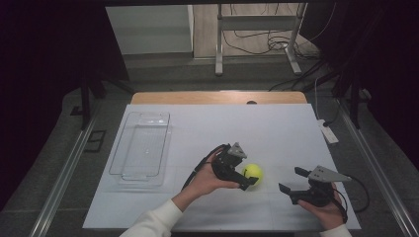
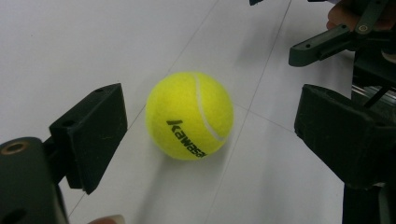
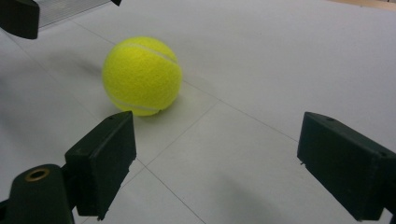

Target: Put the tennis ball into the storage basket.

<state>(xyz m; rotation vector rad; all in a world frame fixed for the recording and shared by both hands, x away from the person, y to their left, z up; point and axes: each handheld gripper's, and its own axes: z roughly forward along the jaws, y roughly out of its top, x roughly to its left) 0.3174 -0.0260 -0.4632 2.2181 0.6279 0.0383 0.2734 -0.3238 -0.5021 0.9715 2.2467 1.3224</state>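
Clear tray [image 1: 141, 148] holds nothing; both claws gape, left claw [image 1: 248, 177] flanking the tennis ball [image 1: 253, 172].

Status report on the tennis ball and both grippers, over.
Left gripper open, jaws either side of the tennis ball, not touching. Right gripper open, off to the side. Ball resting on the white table. Nothing blocking.

**Item count at the table**

You are working with one tennis ball [image 1: 253, 173], yellow-green, lying on the white table [image 1: 276, 133]. You are holding two grippers: the left gripper [image 1: 245, 178] and the right gripper [image 1: 290, 179], one in each hand. Each is showing two black jaws, making four jaws. One clear plastic tray [image 1: 141, 148] is sitting at the left of the table. One white power strip [image 1: 328, 132] is lying at the right edge.
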